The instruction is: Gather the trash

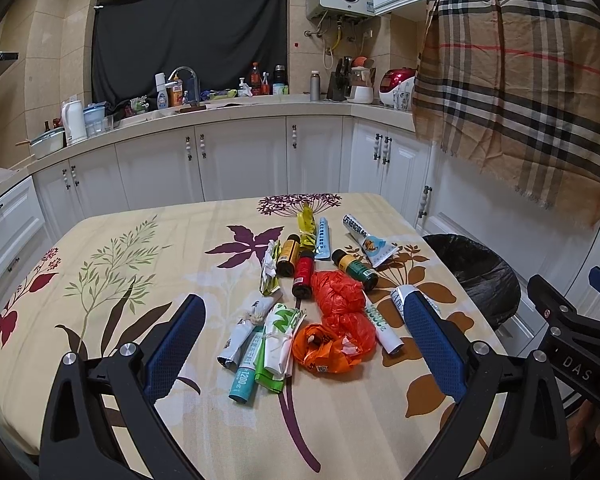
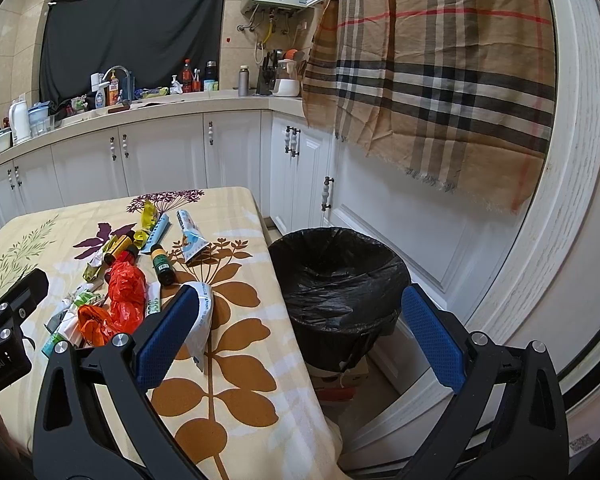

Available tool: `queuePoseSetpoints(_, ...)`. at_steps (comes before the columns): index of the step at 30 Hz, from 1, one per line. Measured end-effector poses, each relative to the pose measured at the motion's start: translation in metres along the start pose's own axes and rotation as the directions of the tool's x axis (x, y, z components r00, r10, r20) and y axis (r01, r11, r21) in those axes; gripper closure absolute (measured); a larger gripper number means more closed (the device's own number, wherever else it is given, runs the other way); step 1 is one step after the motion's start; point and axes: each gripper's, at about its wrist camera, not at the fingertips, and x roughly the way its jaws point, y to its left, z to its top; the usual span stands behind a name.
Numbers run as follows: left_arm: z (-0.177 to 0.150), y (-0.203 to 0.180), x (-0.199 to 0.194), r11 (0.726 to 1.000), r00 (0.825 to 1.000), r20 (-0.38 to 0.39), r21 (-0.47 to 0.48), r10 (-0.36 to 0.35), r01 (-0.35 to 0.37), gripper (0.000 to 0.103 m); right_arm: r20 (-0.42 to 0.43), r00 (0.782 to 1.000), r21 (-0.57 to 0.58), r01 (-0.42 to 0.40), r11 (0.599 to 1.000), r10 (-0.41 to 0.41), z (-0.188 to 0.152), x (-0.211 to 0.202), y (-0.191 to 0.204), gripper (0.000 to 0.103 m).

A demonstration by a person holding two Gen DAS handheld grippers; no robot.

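A heap of trash lies on the floral tablecloth (image 1: pixel 140 264): crumpled orange plastic bags (image 1: pixel 340 320), small bottles with a red one (image 1: pixel 303 274) among them, squeezed tubes (image 1: pixel 244 376) and wrappers (image 1: pixel 270 268). My left gripper (image 1: pixel 304 344) hovers open above the near end of the heap, nothing between its fingers. The right gripper (image 2: pixel 300 336) is open too, straddling the table's right edge, its left finger over a white wrapper (image 2: pixel 204 320). A bin with a black liner (image 2: pixel 340 280) stands on the floor just right of the table.
White kitchen cabinets (image 1: pixel 240 156) and a cluttered counter (image 1: pixel 180 108) run behind the table. A plaid cloth (image 2: pixel 440 72) hangs over the upper right. The bin sits on a low box (image 2: pixel 340 380) beside a white door panel (image 2: pixel 420 232).
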Motion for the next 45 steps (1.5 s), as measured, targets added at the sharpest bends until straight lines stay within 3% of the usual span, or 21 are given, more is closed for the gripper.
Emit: queuePoseSetpoints(45,-0.005,0.0007,0.002,1.0,1.0,-0.009,0.001,0.0,0.0,0.006,-0.008,1.0,-0.002,0.0,1.0,0.0,-0.0026,0.002,0.002,0.004)
